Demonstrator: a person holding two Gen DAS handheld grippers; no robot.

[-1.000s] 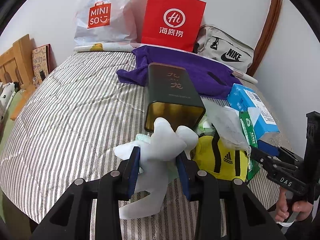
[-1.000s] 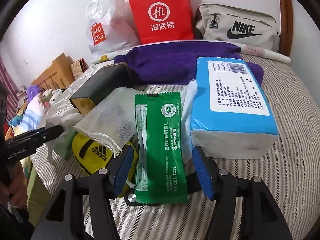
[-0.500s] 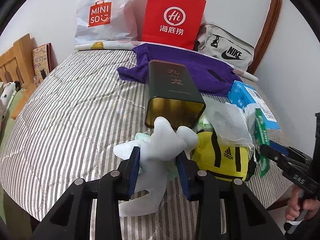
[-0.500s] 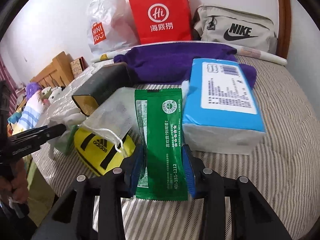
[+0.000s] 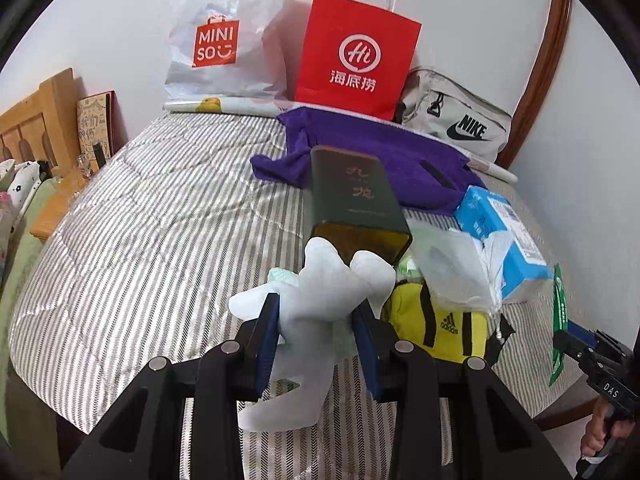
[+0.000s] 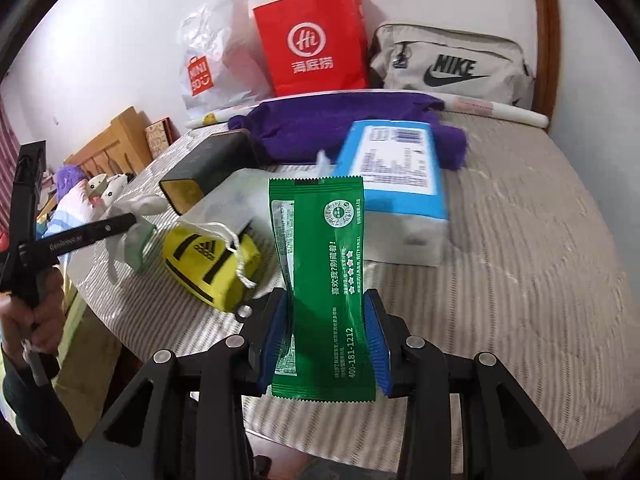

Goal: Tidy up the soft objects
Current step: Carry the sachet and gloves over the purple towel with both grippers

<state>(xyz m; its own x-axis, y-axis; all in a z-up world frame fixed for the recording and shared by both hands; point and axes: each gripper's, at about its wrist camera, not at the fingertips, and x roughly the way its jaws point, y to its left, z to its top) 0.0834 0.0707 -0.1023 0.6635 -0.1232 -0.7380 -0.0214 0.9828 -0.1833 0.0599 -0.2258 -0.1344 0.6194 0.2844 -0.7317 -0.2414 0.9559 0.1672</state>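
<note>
Pinching the green packet [image 6: 324,280] by its lower half, the right gripper [image 6: 324,344] has its jaws clamped on the packet's two long edges and carries it upright, clear of the striped bedcover [image 6: 520,260], probably so the flat sachet does not fold over. The left gripper [image 5: 316,344] is likewise clenched, on a white soft toy [image 5: 320,312] whose limp body bulges above the pads and hangs below them, low over the bedcover. Just beyond lie the yellow adidas pouch [image 5: 440,324] and a mesh drawstring bag [image 5: 452,268] draped partly over it, then the dark tin [image 5: 356,200] and the blue tissue pack [image 6: 396,168]. Farther back the purple cloth [image 5: 380,152] lies spread, with the red paper bag [image 5: 356,52] against the wall, perhaps where the soft things belong.
</note>
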